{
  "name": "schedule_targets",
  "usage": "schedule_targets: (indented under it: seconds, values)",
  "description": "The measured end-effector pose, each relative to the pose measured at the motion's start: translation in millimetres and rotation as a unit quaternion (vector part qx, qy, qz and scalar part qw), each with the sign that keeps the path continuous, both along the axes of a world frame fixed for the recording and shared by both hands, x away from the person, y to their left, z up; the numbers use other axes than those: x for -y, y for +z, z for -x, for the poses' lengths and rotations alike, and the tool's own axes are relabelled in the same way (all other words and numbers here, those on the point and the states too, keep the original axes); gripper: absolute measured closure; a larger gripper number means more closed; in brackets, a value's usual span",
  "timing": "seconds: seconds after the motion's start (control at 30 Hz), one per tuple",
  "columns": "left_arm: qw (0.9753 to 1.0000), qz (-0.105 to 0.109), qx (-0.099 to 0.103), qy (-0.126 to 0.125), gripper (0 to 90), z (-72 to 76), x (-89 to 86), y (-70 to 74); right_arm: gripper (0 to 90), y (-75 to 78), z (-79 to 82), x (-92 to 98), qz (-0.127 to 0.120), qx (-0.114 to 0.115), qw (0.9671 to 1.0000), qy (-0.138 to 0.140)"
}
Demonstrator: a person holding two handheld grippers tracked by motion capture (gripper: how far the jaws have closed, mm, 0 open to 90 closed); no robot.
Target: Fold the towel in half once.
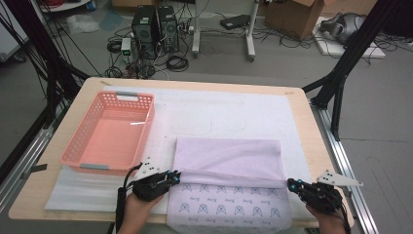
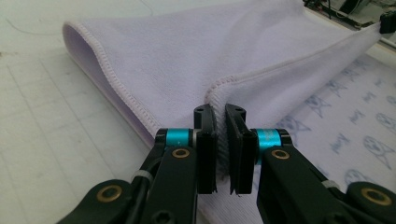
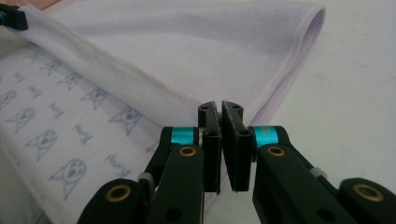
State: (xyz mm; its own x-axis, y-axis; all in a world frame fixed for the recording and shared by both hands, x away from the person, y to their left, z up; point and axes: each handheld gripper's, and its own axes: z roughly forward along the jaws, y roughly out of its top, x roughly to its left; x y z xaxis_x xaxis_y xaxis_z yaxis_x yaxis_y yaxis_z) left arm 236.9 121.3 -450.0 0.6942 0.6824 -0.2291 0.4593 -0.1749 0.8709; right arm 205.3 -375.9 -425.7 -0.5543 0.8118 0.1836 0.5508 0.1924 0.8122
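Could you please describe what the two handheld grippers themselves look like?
Both the left gripper and right gripper are black, with two flat black jaws, turquoise bands behind the jaws and brass-coloured pivot pins. Each carries a grey three-cornered plate dotted with dark spots. A black cable trails from the left one.

1. The towel (image 1: 229, 155) is soft lilac cloth, matt and finely napped, with a stitched hem; its printed side looks smoother and flatter.
2. The left gripper (image 2: 220, 116) and right gripper (image 3: 219, 112) are matt black plastic, with glossy blue metal collars and brass-coloured pins.
3. The basket (image 1: 111, 134) is smooth pink plastic with a slight sheen, its walls pierced.
4. The mat (image 1: 234, 109) is matt white sheet.
5. The table (image 1: 311, 126) edge looks like pale, smooth wood.
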Motion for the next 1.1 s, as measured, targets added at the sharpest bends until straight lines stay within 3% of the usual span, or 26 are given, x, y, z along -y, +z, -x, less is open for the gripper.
schedule_targets:
  seconds: [0.4, 0.77, 0.87, 0.97, 1.1]
  values:
    - [0.9998, 0.000, -0.017, -0.006, 81.5, 30.4, -4.0, 0.6, 86.4, 1.3, 43.5, 2.6, 0.002, -0.007, 1.0000, 0.003]
    - [0.9985, -0.013, -0.031, -0.044, 79.9, 62.9, -10.0, 2.5, 86.6, -0.1, 80.2, 3.1, 0.007, -0.031, 0.9995, 0.009]
    - [0.9982, -0.011, -0.032, -0.049, 63.9, 60.3, -12.4, 1.9, 84.4, -0.7, 86.2, 3.0, 0.014, -0.036, 0.9992, 0.011]
    - [0.9994, 0.011, -0.026, -0.020, 44.0, 45.4, -15.5, 6.7, 71.2, 2.3, 79.6, 3.0, 0.013, -0.025, 0.9996, -0.004]
    - [0.9994, 0.033, -0.010, -0.004, 40.6, 24.9, -18.4, 13.7, 66.5, 9.3, 60.4, 2.2, 0.015, -0.003, 0.9997, -0.018]
